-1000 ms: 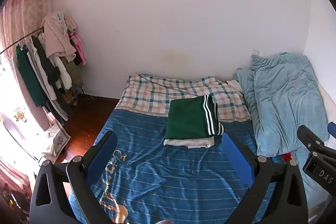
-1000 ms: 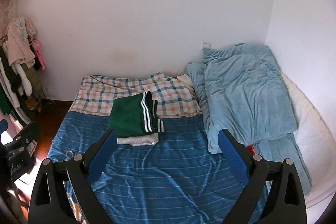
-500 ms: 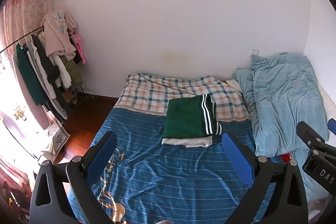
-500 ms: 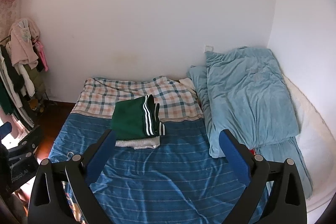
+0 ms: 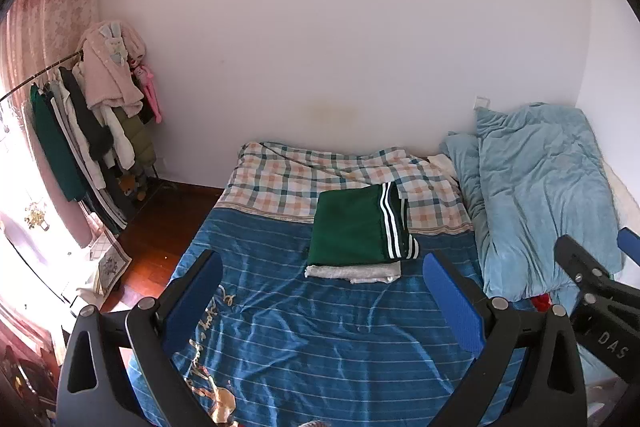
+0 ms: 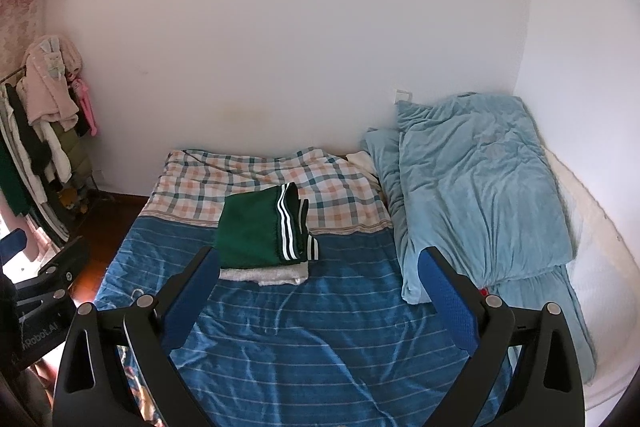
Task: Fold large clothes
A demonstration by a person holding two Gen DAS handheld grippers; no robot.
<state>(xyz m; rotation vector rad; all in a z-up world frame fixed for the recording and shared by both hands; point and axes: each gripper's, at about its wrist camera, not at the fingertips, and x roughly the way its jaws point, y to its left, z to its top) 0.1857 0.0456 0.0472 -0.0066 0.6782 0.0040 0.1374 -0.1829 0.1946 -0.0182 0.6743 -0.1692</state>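
Nearest the cameras, left tool and right tool both spread wide, holding nothing, above the bed with blue striped sheet. Mid-bed: folded green garment stacked on folded grey garment. Beyond: plaid blanket, light-blue duvet right, clothes rack left, white wall.

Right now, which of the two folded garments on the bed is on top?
The green garment with white stripes is on top. The light grey one lies beneath it, only its near edge showing on the blue striped bedspread.
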